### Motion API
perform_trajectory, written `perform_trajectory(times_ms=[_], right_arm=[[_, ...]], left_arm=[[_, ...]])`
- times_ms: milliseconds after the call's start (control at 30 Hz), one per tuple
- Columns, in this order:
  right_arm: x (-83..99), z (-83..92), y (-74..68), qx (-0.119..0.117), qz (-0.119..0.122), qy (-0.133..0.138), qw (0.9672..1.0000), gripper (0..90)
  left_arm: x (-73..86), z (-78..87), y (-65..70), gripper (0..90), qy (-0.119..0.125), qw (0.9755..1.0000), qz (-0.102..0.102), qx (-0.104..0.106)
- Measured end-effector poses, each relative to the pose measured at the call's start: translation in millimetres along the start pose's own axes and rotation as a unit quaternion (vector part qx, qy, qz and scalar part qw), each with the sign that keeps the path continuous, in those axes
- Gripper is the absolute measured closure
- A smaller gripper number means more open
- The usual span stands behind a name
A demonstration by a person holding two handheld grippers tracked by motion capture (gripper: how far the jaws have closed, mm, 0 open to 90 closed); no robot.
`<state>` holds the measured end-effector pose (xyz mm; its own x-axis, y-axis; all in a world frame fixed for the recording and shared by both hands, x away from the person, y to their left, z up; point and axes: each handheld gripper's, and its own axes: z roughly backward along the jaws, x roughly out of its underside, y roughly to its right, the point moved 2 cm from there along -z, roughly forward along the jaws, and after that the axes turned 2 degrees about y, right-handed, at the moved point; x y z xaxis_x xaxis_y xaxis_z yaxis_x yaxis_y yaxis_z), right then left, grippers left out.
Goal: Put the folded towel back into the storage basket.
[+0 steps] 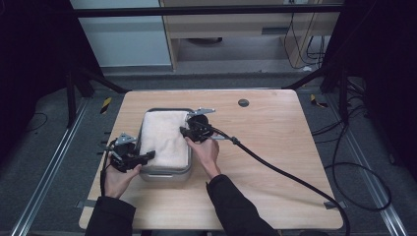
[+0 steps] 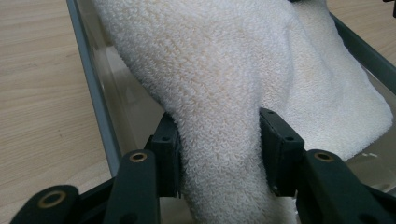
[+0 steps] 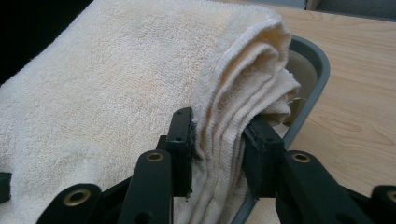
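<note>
While folded thick, the cream towel looks fluffy.

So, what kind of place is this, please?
Probably a lab or recording workspace, not a home: a bare wooden table inside a dark metal frame, loose cables on the grey floor, and a folded towel in a metal tray.

You worked in what looked like a lab or recording rig: a plain wooden surface stood inside a black metal frame on grey carpet, with floor rails, yellow-black tape marks and loose black cables lying around it.
</note>
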<state>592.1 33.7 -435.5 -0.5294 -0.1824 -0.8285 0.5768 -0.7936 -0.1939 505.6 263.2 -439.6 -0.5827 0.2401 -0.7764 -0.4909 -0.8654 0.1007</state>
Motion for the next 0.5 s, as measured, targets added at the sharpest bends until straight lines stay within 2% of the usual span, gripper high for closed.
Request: perform_trajectory(times_ms=[500], right_arm=[[6.1,-4.1,0.4,0.007,0.015,-0.009,0.9998,65.6]], left_arm=[[2.9,-6.5,-1.2,51.1,-0.016,0.9998,0.005,-0.008]])
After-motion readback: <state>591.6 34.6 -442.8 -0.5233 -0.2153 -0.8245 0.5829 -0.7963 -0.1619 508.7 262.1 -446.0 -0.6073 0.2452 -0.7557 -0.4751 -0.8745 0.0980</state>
